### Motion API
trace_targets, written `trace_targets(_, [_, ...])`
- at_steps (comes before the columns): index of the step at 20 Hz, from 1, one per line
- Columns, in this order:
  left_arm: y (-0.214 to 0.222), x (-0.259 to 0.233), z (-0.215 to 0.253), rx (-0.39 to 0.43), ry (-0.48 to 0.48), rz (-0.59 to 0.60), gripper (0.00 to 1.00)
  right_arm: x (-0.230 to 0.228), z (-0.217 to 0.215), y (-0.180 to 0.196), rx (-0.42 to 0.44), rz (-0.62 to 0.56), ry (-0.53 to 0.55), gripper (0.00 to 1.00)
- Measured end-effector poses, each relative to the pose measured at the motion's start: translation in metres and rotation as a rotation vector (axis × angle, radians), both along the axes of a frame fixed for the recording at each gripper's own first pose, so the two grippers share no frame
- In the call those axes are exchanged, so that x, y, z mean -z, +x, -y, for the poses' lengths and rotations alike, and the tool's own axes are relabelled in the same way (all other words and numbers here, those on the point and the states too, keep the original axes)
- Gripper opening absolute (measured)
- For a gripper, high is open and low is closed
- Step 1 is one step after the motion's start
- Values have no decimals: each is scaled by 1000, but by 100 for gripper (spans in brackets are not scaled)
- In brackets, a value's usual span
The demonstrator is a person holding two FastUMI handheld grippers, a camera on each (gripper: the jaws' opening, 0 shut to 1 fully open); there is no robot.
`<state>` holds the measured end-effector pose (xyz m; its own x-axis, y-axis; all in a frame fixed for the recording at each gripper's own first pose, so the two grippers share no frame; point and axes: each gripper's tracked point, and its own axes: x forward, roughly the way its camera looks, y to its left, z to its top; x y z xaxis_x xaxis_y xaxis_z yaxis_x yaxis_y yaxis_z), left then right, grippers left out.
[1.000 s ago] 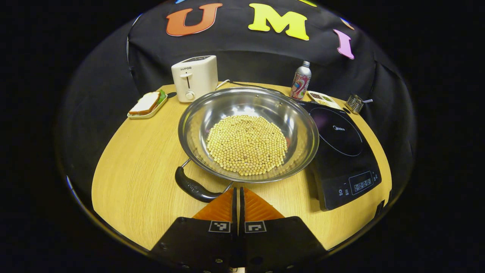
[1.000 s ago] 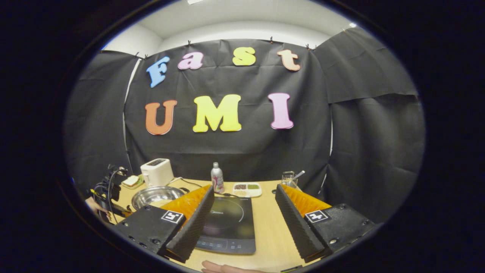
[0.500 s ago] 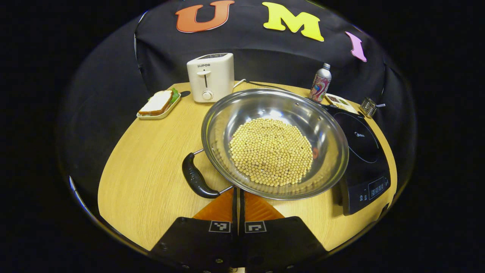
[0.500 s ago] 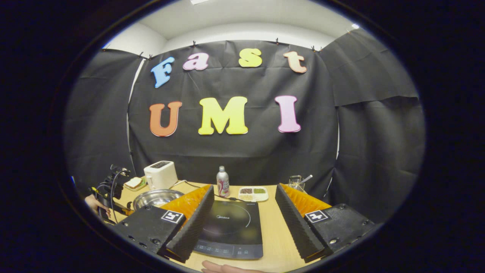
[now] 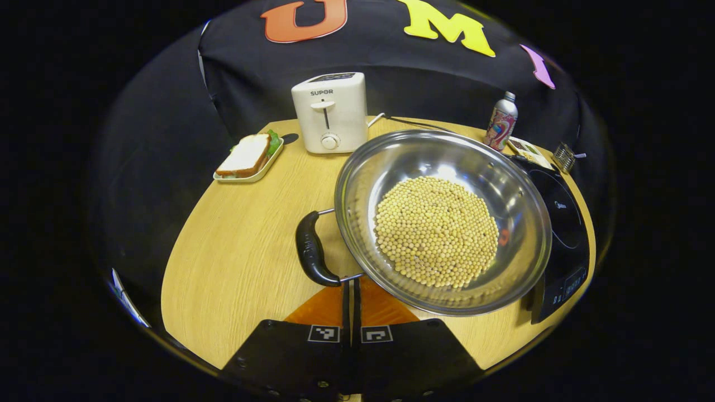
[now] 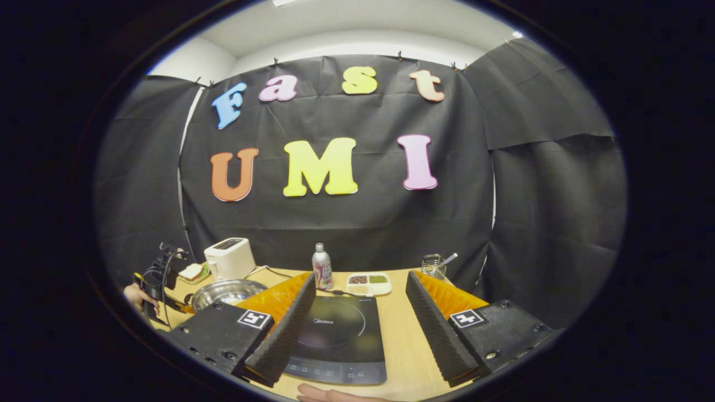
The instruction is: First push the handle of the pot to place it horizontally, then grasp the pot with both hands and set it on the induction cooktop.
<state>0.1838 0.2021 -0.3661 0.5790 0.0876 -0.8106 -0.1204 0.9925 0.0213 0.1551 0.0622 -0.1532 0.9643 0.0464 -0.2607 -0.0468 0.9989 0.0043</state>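
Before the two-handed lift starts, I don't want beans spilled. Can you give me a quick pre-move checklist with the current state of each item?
1. Pot handle turned sideways to the left gripper: ok, it lies across the view just ahead of the shut fingers.
2. Left gripper open to grasp: not ok, shut.
3. Right gripper open: ok, its fingers stand wide apart above the induction cooktop.
4. Cooktop surface free: ok.
5. Soybeans settled inside the pot: ok, well below the rim.
6. Pot's far-side handle reachable: cannot tell.
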Motion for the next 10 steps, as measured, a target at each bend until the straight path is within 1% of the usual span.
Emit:
trace_targets(1, [4, 1, -3, -4, -1, 0, 0, 3, 2, 2, 10, -5, 2, 99])
trace_targets(4, [16, 3, -18, -6, 25, -5, 0, 3, 3, 8, 20, -10, 9, 99])
trace_targets(6, [24, 3, -26, -10, 40, -8, 0, 3, -4, 8, 0, -4, 19, 99])
trace_targets(10, [38, 4, -34, -7, 44, -12, 0, 8, -6, 16, 3, -4, 16, 99])
